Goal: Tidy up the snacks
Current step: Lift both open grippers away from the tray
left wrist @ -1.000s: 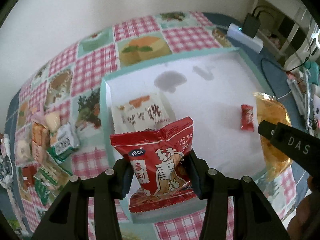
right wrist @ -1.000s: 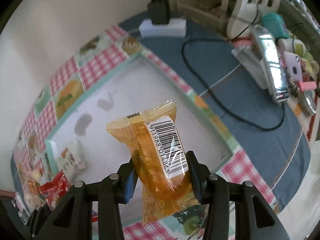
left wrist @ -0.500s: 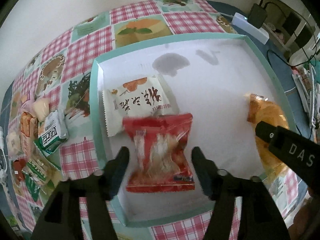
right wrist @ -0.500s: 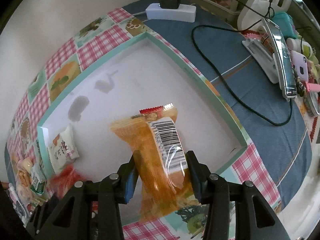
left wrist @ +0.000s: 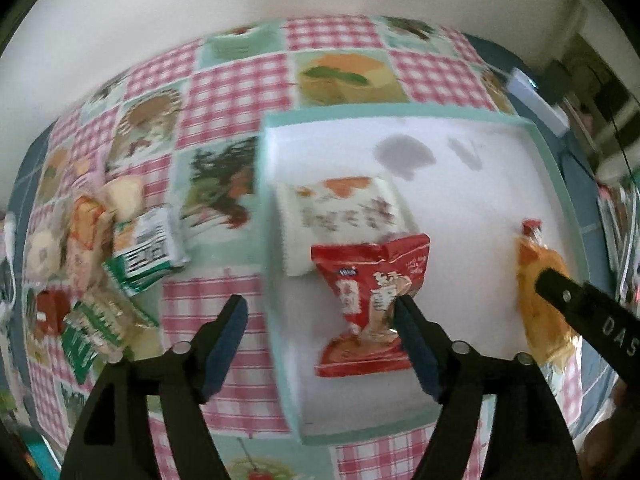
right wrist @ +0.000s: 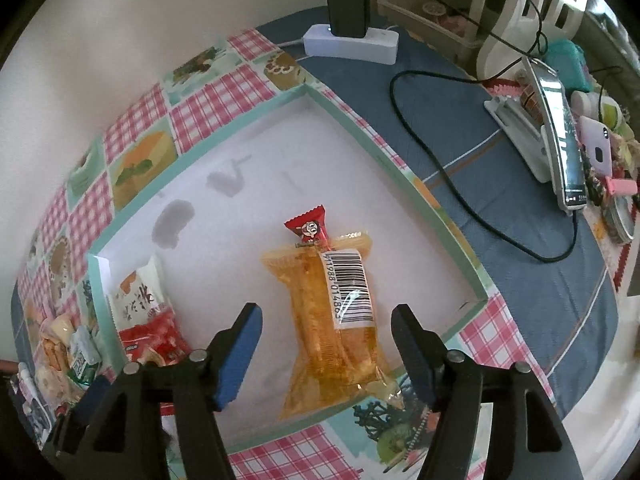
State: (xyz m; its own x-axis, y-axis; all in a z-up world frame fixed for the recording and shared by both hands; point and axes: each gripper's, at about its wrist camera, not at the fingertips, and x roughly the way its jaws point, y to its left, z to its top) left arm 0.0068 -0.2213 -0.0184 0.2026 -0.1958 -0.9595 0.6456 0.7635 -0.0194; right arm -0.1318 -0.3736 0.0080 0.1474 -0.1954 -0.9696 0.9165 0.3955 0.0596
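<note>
A shallow white tray with a teal rim lies on the checked tablecloth. In it lie a white packet, a red packet, an orange packet with a barcode and a small red candy. My left gripper is open and empty above the tray's left rim. My right gripper is open, its jaws standing either side of the orange packet lying below.
A heap of loose snack packets lies on the cloth left of the tray. A white power strip with a black charger, cables, a phone on a stand and clutter sit at the right on the blue cloth.
Both grippers have opened. The red packet dropped from the left gripper into the tray, the orange packet from the right gripper. The left gripper has shifted left.
</note>
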